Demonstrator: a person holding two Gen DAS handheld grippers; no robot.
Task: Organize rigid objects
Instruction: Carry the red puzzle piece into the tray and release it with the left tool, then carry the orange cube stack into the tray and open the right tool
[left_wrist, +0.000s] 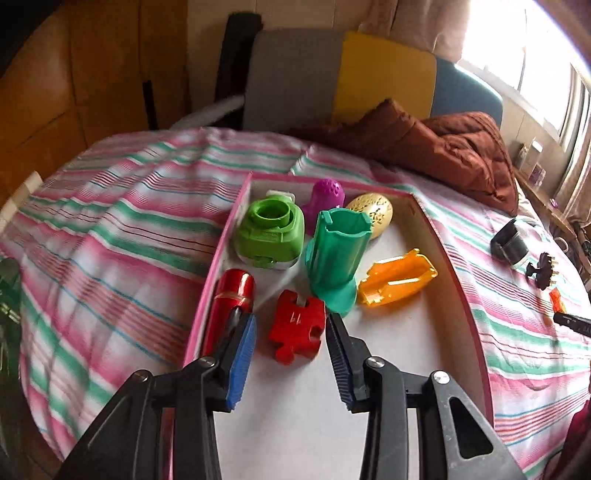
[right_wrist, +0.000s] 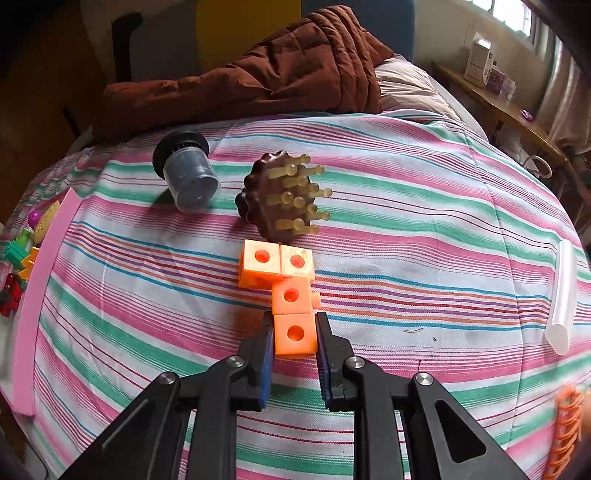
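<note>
A pink-rimmed box (left_wrist: 461, 295) lies on the striped bedspread and holds a red puzzle piece (left_wrist: 295, 332), a red cylinder (left_wrist: 231, 302), a light green round part (left_wrist: 271, 232), a teal tube (left_wrist: 338, 254), an orange shell (left_wrist: 397, 282), a purple figure (left_wrist: 327, 195) and a gold egg (left_wrist: 373, 212). My left gripper (left_wrist: 291, 323) is open over the box, with the puzzle piece lying between its fingers. My right gripper (right_wrist: 294, 330) is shut on the near cube of an orange linked-cube piece (right_wrist: 291, 291) that rests on the bedspread.
A brown peg disc (right_wrist: 280, 197) and a dark capped cup (right_wrist: 190, 175) lie beyond the cubes. A clear tube (right_wrist: 563, 295) lies at right, an orange ribbed piece (right_wrist: 565, 432) at the lower right. The box edge (right_wrist: 44, 288) is at left. A brown quilt (right_wrist: 280, 70) is bunched at the back.
</note>
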